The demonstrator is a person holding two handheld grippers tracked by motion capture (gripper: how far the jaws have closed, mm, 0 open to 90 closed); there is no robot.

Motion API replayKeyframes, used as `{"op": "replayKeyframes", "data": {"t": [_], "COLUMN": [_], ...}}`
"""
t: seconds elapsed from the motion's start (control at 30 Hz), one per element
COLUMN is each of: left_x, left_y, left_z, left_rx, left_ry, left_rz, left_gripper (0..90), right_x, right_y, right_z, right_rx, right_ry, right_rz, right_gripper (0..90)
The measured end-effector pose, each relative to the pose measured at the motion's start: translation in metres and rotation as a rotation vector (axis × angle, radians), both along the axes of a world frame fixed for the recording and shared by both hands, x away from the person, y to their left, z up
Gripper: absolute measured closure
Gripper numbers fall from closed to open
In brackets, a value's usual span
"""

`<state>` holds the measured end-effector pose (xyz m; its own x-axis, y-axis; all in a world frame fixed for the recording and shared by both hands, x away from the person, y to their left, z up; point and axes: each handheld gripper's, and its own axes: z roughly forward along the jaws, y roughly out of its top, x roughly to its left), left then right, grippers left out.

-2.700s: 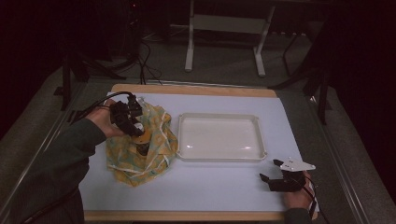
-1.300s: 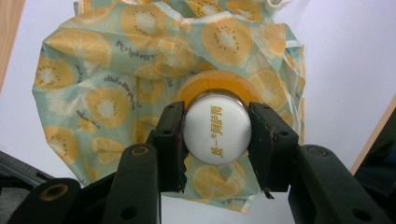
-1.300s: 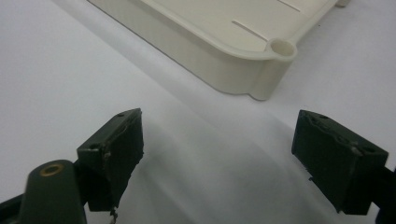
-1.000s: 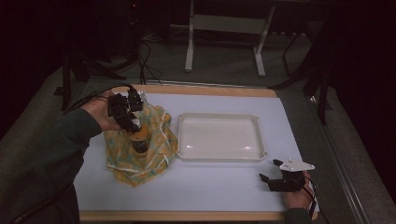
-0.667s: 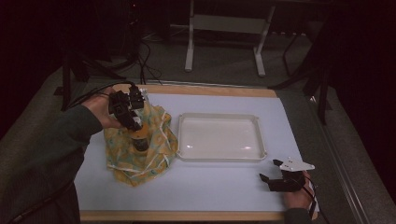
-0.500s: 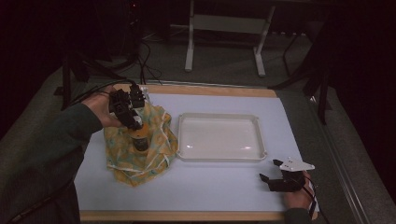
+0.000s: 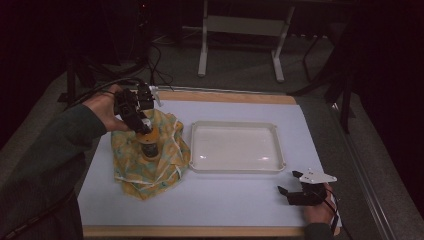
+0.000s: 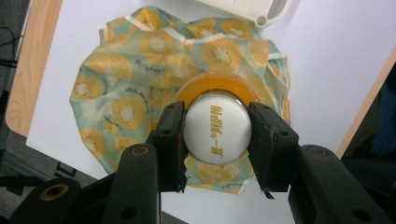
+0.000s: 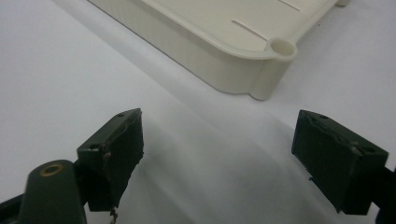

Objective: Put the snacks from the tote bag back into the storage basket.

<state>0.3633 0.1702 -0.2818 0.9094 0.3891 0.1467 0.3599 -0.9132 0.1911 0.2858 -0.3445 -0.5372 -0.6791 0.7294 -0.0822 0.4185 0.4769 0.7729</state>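
The left gripper (image 8: 218,140) points down over a small orange bottle (image 7: 148,145), its two black fingers (image 8: 170,140) closed on either side of the bottle's white cap (image 8: 217,133), which carries a line of yellow characters. The bottle stands upright on a crumpled yellow-and-green cloth (image 7: 150,160) printed with sliced fruit, spread over the left part of the white tabletop (image 7: 240,195). Just right of the cloth sits a shallow cream tray (image 7: 235,167); whether cloth and tray touch is hard to tell. The right gripper (image 7: 292,192) rests low at the near right corner of the tabletop, well apart from the bottle and near the tray's corner, its fingers (image 9: 116,144) spread wide with nothing between them.
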Motion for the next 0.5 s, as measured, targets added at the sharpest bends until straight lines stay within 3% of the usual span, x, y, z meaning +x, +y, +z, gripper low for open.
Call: {"op": "replayKeyframes", "data": {"t": [0.13, 0.5], "left_x": [-0.002, -0.004], "left_y": [-0.002, -0.016], "left_z": [0.006, 0.013], "left_rx": [-0.009, 0.022], "left_ry": [-0.007, -0.006], "left_rz": [0.003, -0.024], "left_gripper": [59.2, 59.2], "right_x": [0.000, 0.000], "right_y": [0.000, 0.000], "right_z": [0.000, 0.000], "right_rx": [0.000, 0.001], "right_ry": [0.001, 0.001], "right_rz": [0.000, 0.000], "right_gripper": [16.2, 16.2]}}
